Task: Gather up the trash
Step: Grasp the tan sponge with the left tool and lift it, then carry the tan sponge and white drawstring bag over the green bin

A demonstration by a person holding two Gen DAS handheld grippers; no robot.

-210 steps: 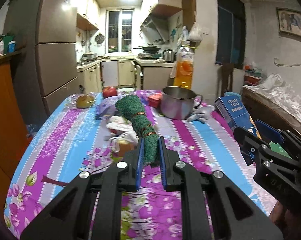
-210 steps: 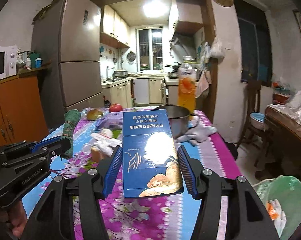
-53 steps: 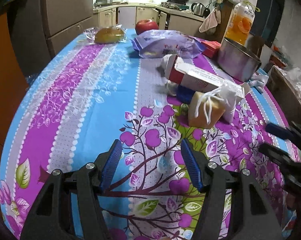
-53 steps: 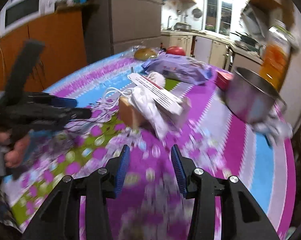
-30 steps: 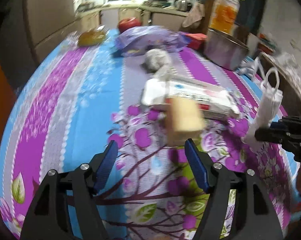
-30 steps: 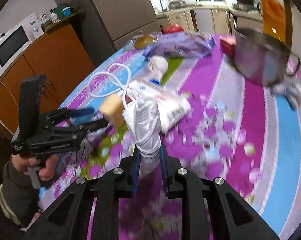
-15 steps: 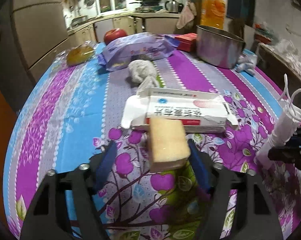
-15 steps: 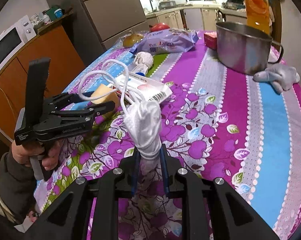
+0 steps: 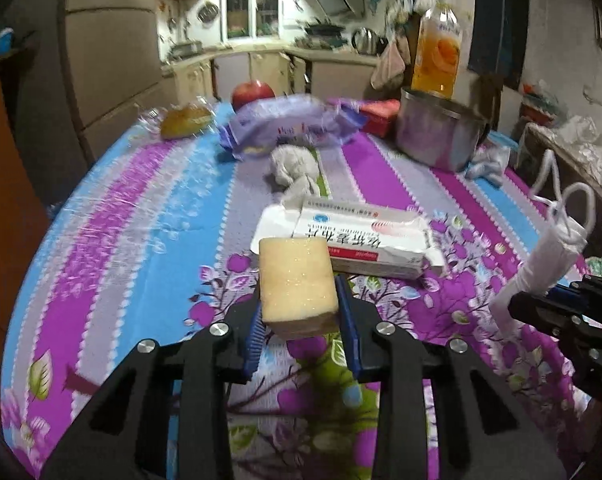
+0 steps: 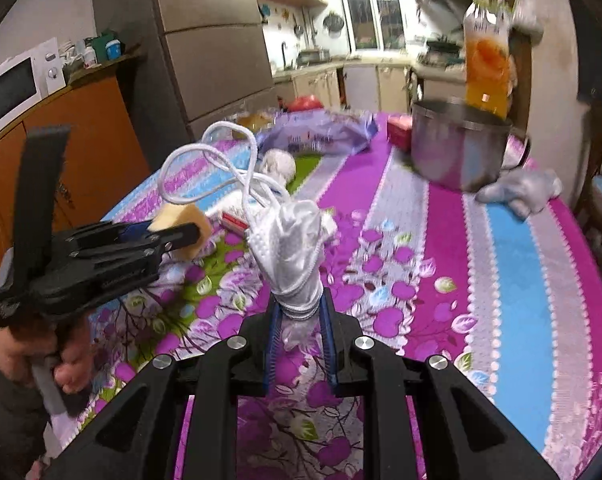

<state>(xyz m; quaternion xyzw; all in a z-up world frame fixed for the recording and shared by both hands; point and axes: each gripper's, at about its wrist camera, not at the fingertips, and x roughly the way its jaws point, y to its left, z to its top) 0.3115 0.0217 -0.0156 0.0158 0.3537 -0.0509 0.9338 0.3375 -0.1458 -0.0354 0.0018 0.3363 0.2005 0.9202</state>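
Observation:
A yellow sponge block (image 9: 297, 280) sits between the blue pads of my left gripper (image 9: 301, 314), whose jaws are closing and press on its sides. The sponge is held just above the flowered tablecloth (image 9: 141, 240). The right wrist view shows the same gripper (image 10: 173, 236) from the side, with the sponge (image 10: 183, 214) at its tip. My right gripper (image 10: 299, 320) is shut on a rolled white face mask (image 10: 293, 236) whose cord loops stick up. In the left wrist view that mask (image 9: 549, 256) appears at the right edge.
A torn white carton (image 9: 361, 236) lies just beyond the sponge, with a grey rag (image 9: 293, 164) behind it. Farther back are a purple packet (image 9: 289, 124), an apple (image 9: 253, 92), a steel pot (image 9: 437, 132), a juice bottle (image 9: 437, 52) and a grey glove (image 9: 489, 160).
The left jaws have come in from wide apart onto the sponge and lifted it off the cloth. The right gripper has swung a little with the mask still in it.

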